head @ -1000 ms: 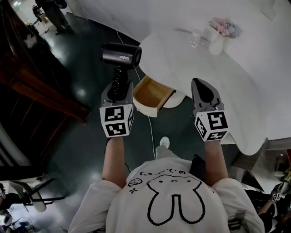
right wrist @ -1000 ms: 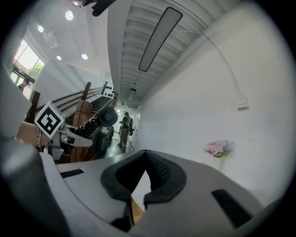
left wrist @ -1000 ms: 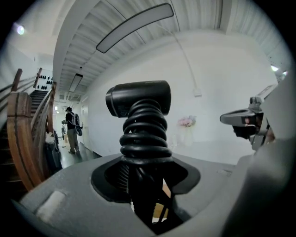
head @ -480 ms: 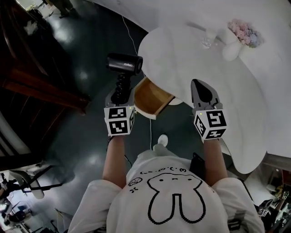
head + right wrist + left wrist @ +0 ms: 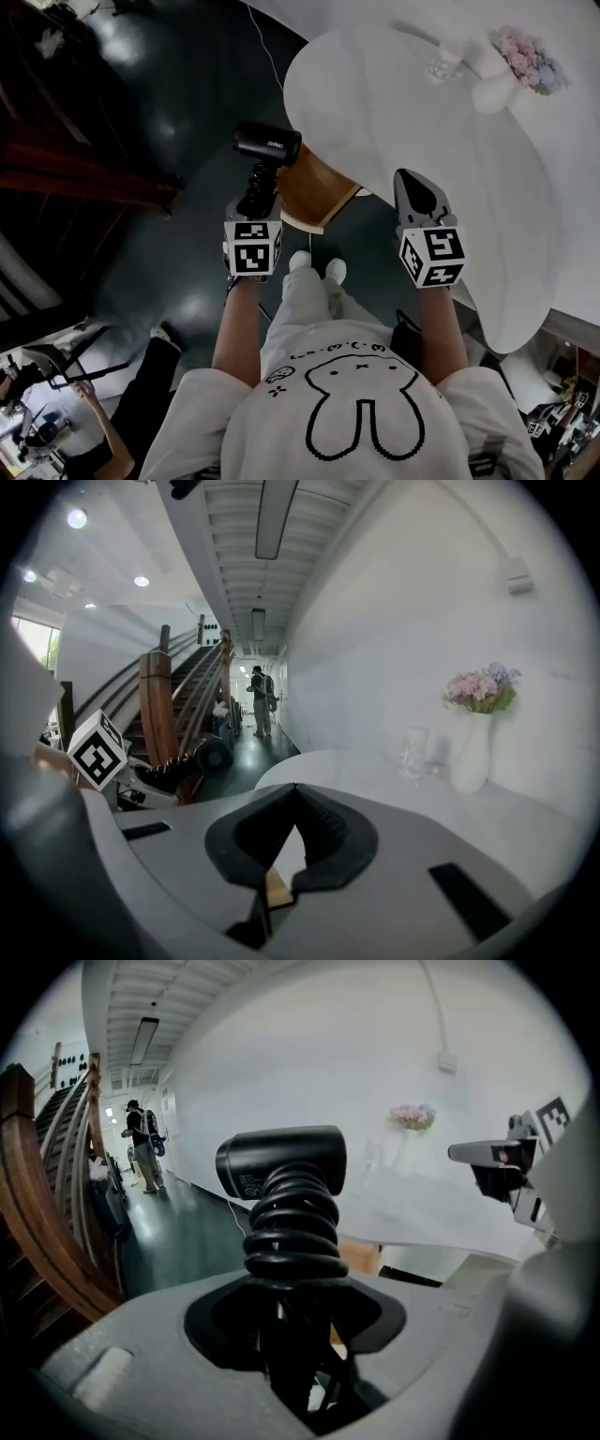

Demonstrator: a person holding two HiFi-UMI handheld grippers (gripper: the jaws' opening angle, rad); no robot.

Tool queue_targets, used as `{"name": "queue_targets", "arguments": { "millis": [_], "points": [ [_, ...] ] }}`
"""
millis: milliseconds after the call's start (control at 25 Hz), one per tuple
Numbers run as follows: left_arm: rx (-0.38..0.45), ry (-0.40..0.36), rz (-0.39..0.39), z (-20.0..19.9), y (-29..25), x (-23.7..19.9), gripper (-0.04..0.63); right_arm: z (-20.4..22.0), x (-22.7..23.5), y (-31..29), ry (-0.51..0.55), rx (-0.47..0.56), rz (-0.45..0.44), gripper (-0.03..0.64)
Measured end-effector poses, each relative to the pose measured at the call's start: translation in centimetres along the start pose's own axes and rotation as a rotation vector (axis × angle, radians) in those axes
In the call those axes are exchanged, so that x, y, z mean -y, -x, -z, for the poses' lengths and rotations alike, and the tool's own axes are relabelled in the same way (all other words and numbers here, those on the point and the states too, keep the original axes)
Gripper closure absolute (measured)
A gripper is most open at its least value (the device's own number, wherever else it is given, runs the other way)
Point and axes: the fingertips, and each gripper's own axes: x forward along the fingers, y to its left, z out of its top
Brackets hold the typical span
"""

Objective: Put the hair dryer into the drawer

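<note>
Dark, glossy floor [image 5: 159,112] all round, seen steeply from above.

On the left gripper [image 5: 257,199]: pads clamped on the ribbed, coil-like black handle of the black plastic hair dryer [image 5: 267,143] (handle filling the gap between the jaws in the left gripper view). Held upright, barrel head topmost, clear of the floor, just beside the left corner of the open, pale wooden drawer [image 5: 314,187] and not inside it.

On the right gripper [image 5: 411,178]: jaws closed, tips meeting, nothing between them. Hovering well to the right of the drawer, about level with it in the head view.

Above the drawer, and over its inner end: rounded white table [image 5: 403,122], with the drawer pulled out from under its edge.

Far beyond the drawer, on the table top: small clear glass [image 5: 439,66], and just beside it a white vase [image 5: 506,73] of pink and blue flowers.

Left of the drawer, across the floor: dark wooden staircase rail [image 5: 84,178].

Just this side of the drawer: pair of white shoes [image 5: 300,261], then a white shirt [image 5: 356,412] printed with a rabbit outline.
</note>
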Motion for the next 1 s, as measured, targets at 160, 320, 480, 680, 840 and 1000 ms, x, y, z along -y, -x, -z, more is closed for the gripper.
{"name": "queue_targets", "arguments": {
  "millis": [160,320,480,680,840,1000],
  "points": [
    [-0.089,-0.04,0.04,2.2,-1.4,-0.1,0.405,1.4,-0.3,-1.0,-0.043,-0.043,0.023,0.617],
    [-0.218,-0.106,0.091,4.9,-2.3,-0.3,0.405,2.1,-1.6,-1.5,-0.07,-0.076,0.031,0.617],
    [-0.297,-0.158,0.139,6.6,-3.5,-0.1,0.405,2.5,-2.4,-1.7,-0.081,-0.101,0.037,0.617],
    [-0.438,-0.242,0.175,8.7,-4.7,0.4,0.405,3.2,-3.0,-1.2,-0.094,-0.13,0.037,0.617],
    [-0.537,-0.304,0.204,9.5,-5.8,1.2,0.403,3.5,-3.0,-0.6,-0.101,-0.138,0.054,0.617],
    [-0.6,-0.42,0.237,9.9,-7.1,2.0,0.404,3.7,-2.5,0.2,-0.121,-0.14,0.083,0.617]
  ]
}}
